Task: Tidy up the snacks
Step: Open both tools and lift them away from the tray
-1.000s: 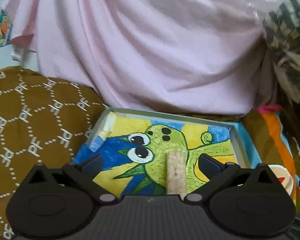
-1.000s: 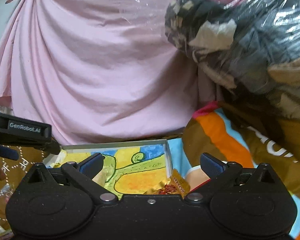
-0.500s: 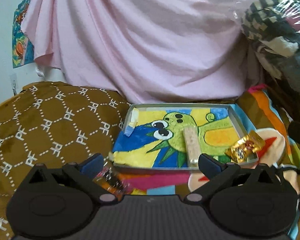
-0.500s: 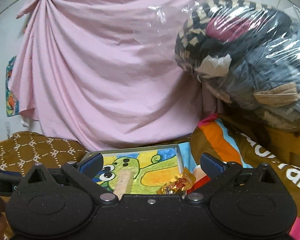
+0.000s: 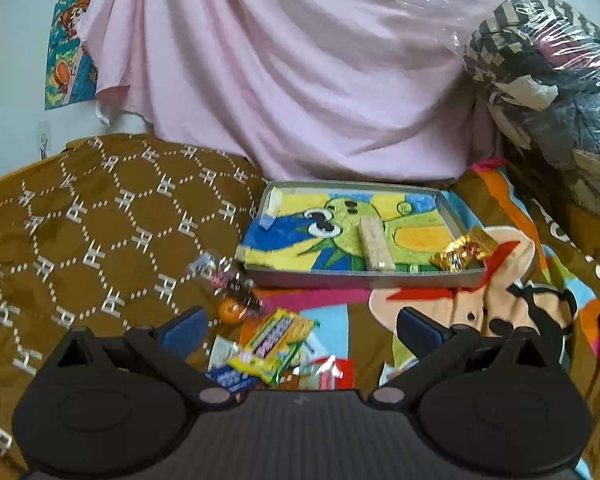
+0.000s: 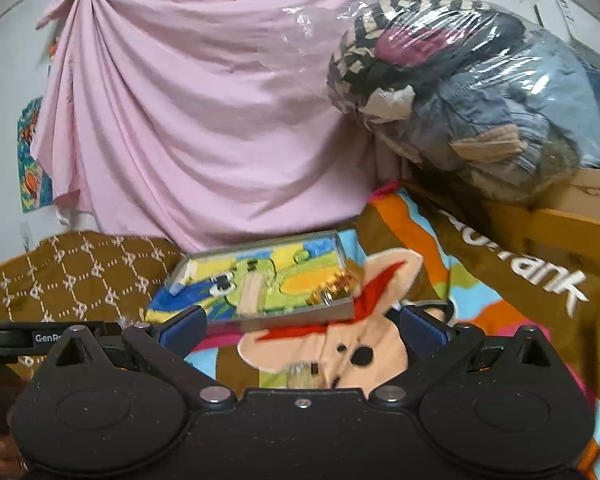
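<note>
One shallow grey tray [image 5: 364,278] lies on the bed, its floor covered by a bright drawing of a green cartoon creature. Two snacks are in it: one pale, grainy cereal bar [image 5: 375,249] lying lengthwise near the middle, and one crinkled gold foil packet [image 5: 466,249] propped on the right rim. In front of the tray, on the near left, sits a loose heap of wrapped snacks [image 5: 260,344]: a yellow packet [image 5: 274,346], a small orange round sweet [image 5: 231,310], some dark and clear wrappers, and blue and red packets partly hidden by the gripper body; the exact count is blurred.

Two grippers are in view. The left gripper [image 5: 300,326] hangs over the heap with its jaws wide apart and nothing between them. The right gripper [image 6: 302,326] is also spread open and empty, over the colourful cartoon blanket [image 6: 452,280].

A second ago both cameras were close over the tray, filling the view with it; both have since pulled back and up, so the whole tray and the heap now show.

A brown quilted cover [image 5: 100,224] with a white stitched hexagon pattern lies at left, a draped pink cloth [image 5: 300,72] hangs behind, and one glossy clear plastic bag of clothes [image 6: 472,92] sits at right.
</note>
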